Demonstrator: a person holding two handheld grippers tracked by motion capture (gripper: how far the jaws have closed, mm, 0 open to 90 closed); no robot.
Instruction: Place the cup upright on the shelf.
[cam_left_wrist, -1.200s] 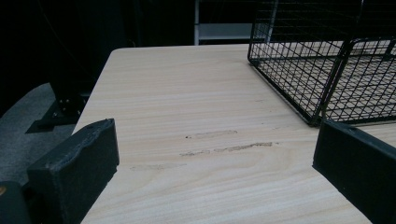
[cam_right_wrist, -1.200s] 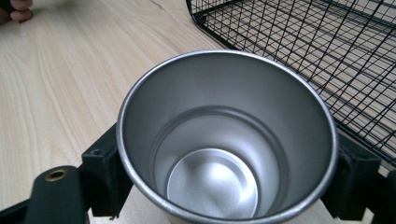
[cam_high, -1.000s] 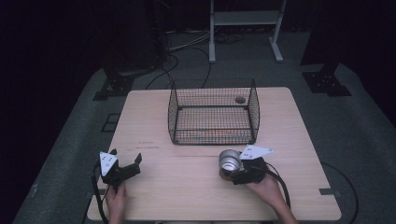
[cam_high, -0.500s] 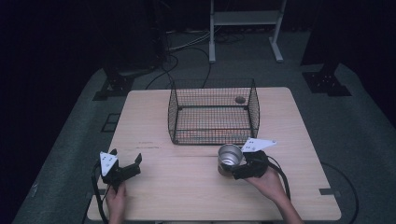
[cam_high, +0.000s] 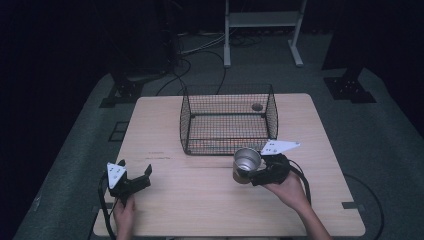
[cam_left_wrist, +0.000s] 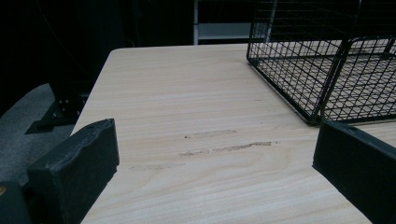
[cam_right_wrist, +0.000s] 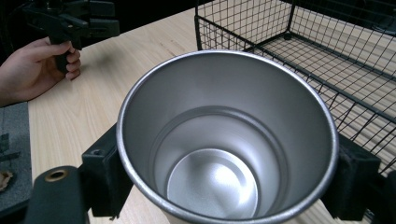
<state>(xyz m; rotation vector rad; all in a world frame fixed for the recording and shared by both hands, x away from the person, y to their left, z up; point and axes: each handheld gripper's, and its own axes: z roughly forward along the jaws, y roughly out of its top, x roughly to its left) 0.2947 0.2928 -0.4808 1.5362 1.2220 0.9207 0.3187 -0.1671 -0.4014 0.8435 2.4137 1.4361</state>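
Note:
A shiny steel cup (cam_high: 247, 159) hangs tilted just above the wooden table (cam_high: 200, 205), close in front of the black wire basket (cam_high: 226, 147). My right gripper (cam_high: 251, 175) is shut on it; in the right gripper view its pads (cam_right_wrist: 105, 177) press both sides of the empty cup (cam_right_wrist: 224, 140). At the table's front left, my left gripper (cam_high: 135, 174) stands open with nothing between its jaws. The left gripper view has the left gripper (cam_left_wrist: 215, 177) over bare wood, with the basket (cam_left_wrist: 299, 79) ahead to the right.
The basket is open-topped and sits at the table's back middle; a small round spot (cam_high: 257, 106) shows by its far right corner. Cables trail from both grippers over the front edge. A white stand (cam_high: 262, 20) and dark equipment bases stand on the floor beyond.
The right gripper has lifted the cup off the table and carried it slightly toward the basket. The left gripper has stayed put.

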